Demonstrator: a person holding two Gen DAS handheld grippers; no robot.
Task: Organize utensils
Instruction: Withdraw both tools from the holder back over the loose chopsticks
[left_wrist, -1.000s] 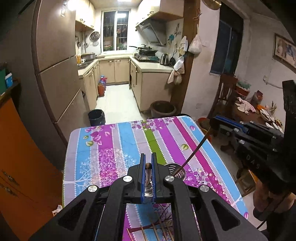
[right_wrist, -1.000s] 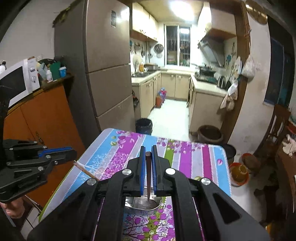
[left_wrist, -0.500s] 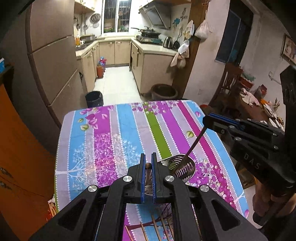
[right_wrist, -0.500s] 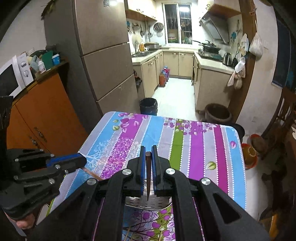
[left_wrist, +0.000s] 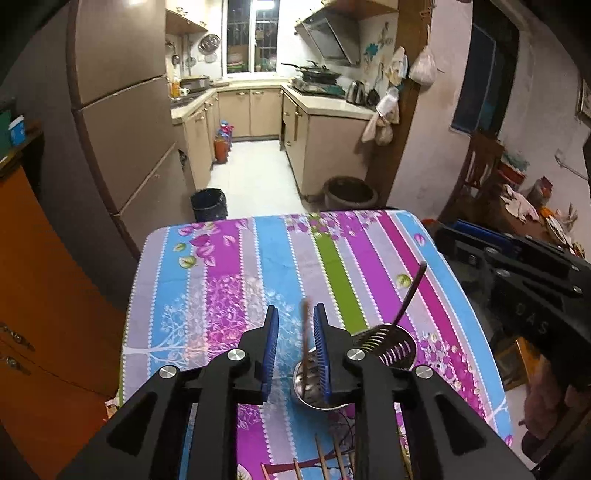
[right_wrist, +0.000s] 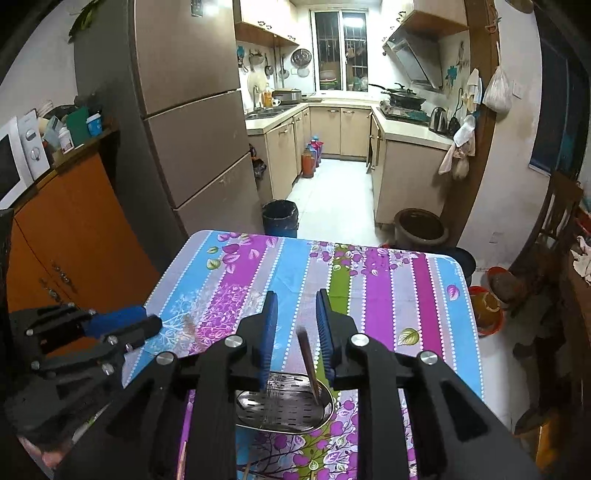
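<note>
Perforated steel holder (right_wrist: 284, 406) on striped floral worktop (left_wrist: 229, 280). Both grippers' fingers opening: left gripper (left_wrist: 295, 350) round blurred wooden chopstick (left_wrist: 306, 343), right gripper (right_wrist: 295, 336) round dark chopstick (right_wrist: 308, 365). Tiled kitchen beyond.

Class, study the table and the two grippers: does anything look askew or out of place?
Yes. Both grippers' jaws are opening and a chopstick stands loose in each gap. The left chopstick is blurred and tilted above the metal holder; the right chopstick leans with its tip in the holder. More chopsticks lie on the tablecloth.
</note>
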